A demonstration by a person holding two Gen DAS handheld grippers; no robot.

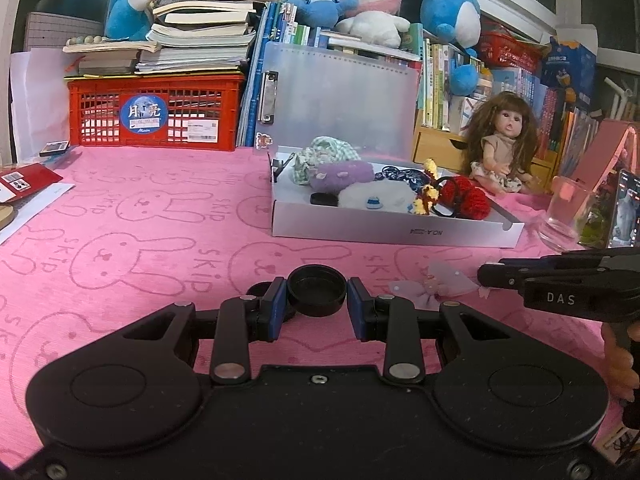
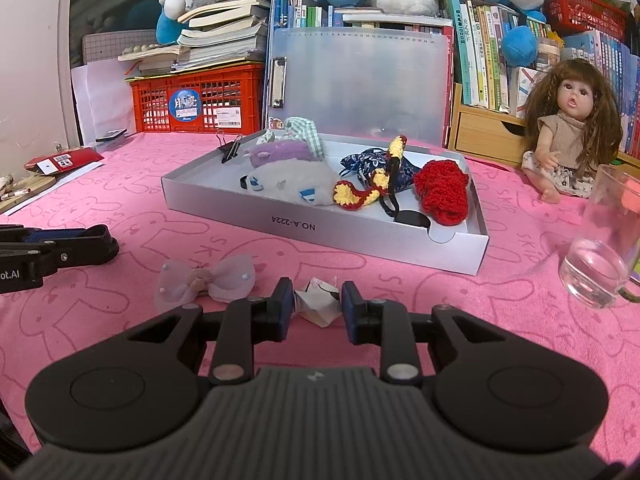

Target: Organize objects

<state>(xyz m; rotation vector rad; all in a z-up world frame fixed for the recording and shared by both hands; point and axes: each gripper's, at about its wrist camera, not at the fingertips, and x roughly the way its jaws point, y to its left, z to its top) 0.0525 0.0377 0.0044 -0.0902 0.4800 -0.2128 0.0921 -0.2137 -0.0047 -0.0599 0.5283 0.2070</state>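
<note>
Left wrist view: black cap [image 1: 317, 289] clamped between closed jaws of left gripper [image 1: 318, 307], above pink counter [image 1: 140, 248]. Right gripper [image 2: 315, 307] jaws pinching crumpled paper [image 2: 318, 305]; tray [image 2: 360, 236] at twelve o'clock.

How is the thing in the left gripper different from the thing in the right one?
The left gripper holds a round black cap; the right gripper holds crumpled white paper. The cap is rigid and smooth, the paper creased and irregular. Both are small, pinched between blue pads, just above the pink cloth.
</note>
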